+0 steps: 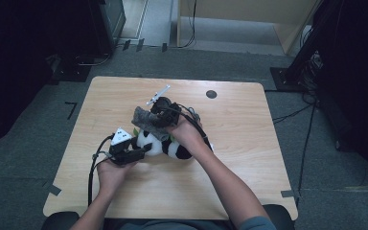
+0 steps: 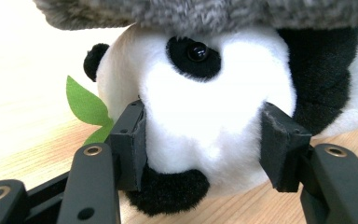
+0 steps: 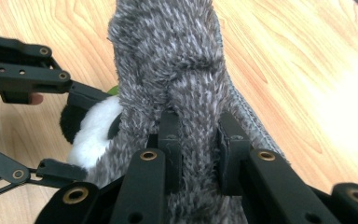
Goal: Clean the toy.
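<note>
One camera high above, two riding the grippers

The high view looks down on the whole tabletop (image 1: 230, 158); both gripper views sit very close, sharing the panda toy (image 2: 214, 116) and grey furry cloth (image 3: 177, 70).

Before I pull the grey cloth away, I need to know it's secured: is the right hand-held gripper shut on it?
Shut on it: the right hand-held gripper pinches a fold of the grey cloth.

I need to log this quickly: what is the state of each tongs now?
Left tongs: closed on the panda plush toy's head, pads pressing both sides.
Right tongs: closed, pinching the grey fuzzy cloth.
</note>
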Available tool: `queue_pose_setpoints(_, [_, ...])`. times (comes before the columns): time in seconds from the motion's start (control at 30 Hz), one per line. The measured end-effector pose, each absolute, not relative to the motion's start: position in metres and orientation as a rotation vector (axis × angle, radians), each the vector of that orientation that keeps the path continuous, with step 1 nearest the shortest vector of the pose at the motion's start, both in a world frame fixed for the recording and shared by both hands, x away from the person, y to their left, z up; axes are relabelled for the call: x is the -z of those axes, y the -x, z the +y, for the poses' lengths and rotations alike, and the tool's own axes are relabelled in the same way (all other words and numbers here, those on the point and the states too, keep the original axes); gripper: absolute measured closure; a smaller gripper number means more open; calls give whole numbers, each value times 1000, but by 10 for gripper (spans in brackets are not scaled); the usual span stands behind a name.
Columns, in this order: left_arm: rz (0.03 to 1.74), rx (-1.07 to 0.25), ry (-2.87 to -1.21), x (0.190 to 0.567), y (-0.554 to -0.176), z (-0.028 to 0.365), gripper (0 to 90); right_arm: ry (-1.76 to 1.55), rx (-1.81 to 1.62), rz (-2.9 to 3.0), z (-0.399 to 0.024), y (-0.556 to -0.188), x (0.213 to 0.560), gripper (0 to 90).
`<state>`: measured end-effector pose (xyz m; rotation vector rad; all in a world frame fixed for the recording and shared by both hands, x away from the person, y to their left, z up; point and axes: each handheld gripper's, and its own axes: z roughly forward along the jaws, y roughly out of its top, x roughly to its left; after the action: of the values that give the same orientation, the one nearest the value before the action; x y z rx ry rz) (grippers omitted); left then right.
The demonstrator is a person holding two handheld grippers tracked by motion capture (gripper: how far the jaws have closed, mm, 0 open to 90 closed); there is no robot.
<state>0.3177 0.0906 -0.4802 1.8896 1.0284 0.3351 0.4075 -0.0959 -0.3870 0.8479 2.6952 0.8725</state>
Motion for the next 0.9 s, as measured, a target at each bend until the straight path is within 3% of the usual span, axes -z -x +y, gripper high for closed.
queue_pose_setpoints(0.53, [1012, -334, -1894, 481, -317, 91, 409, -1044, -919, 2646, -126, -431, 401, 765])
queue_pose_setpoints(0.9, [1012, -331, -1895, 480, -318, 92, 404, -966, -1113, 2606, -117, -408, 370, 778])
